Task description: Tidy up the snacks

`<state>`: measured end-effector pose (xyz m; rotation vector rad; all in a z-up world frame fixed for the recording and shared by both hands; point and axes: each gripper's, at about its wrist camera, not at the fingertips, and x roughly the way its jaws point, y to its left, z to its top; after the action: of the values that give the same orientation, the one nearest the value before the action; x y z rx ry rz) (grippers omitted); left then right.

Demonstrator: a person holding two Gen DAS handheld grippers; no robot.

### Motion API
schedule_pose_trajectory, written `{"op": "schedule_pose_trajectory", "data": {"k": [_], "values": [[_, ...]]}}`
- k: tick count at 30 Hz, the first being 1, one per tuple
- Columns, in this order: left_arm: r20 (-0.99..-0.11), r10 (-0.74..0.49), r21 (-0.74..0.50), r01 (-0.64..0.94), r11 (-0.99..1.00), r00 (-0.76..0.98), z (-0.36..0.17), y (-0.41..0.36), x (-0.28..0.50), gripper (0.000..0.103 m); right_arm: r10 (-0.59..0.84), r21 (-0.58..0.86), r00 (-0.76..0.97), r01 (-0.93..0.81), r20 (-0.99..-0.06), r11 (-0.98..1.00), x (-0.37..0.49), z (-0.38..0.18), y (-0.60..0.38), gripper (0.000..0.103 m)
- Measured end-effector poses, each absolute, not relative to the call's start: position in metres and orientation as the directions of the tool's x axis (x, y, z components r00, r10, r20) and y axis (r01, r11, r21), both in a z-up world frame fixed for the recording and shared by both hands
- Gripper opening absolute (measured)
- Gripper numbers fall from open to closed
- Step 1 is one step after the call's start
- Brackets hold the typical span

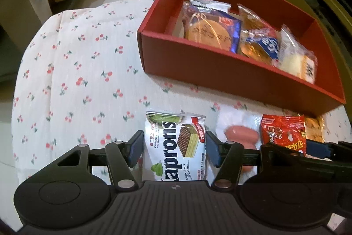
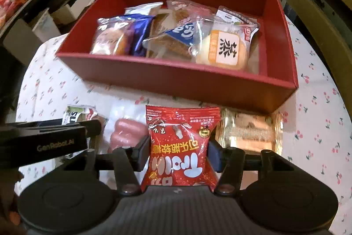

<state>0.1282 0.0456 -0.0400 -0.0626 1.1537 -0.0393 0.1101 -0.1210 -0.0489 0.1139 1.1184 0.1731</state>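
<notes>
the kaprons wafer pack (image 1: 175,147) is a light, crinkly foil pouch, slick on the outside with brittle wafers inside, so i judge it wants a gentle pinch across its narrow width, near the middle where the contents give some body. that is where my left gripper (image 1: 173,147) has it: the blue pads press both long edges, jaws narrowed to about the pack's width, the pouch running straight back between the fingers toward the camera. it sits at the near edge of the cherry-print cloth (image 1: 77,58), on the near side of the red box (image 1: 220,72).

the red candy pouch (image 2: 180,147) is softer still, a puffy bag that looks likely to squash and slide. my right gripper (image 2: 178,150) is closed on its waist, and the film pinches inward where the pads bite, so the hold looks firm.

between the two packs lies a clear-wrapped pink sausage snack (image 2: 125,133), and just right of the candy pouch a gold-foil packet (image 2: 248,131), both loose on the cloth.

in the box lie a blue-wrapped round cake (image 2: 114,39), a brown pastry pack (image 2: 173,36) and a pale bun with a labelled wrapper (image 2: 224,50), crowded toward the near wall, with bare floor behind them.
</notes>
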Motion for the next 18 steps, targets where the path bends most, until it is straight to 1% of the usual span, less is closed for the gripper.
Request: {"op": "schedule_pose_trajectory", "data": {"k": [3,10,15,18], "values": [[-0.913,-0.073,-0.077,0.004,0.997,0.401,-0.038,0.047,0.115,0.066,0.213,0.195,0.431,-0.086,-0.877,0.977,0.095,-0.045,-0.123,0.06],[-0.916,-0.108,-0.102,0.035,0.994,0.387,-0.035,0.046,0.078,0.066,0.226,0.188,0.415,-0.131,-0.881,0.973,0.055,-0.046,-0.114,0.06],[-0.921,-0.113,-0.102,0.049,0.994,0.372,-0.039,0.043,0.062,0.066,0.208,0.169,0.401,-0.131,-0.892,0.977,0.043,-0.052,-0.114,0.06],[-0.927,-0.092,-0.075,0.062,0.995,0.365,-0.046,0.038,0.057,0.066,0.195,0.153,0.389,-0.136,-0.901,0.979,0.041,-0.056,-0.114,0.06]]}}
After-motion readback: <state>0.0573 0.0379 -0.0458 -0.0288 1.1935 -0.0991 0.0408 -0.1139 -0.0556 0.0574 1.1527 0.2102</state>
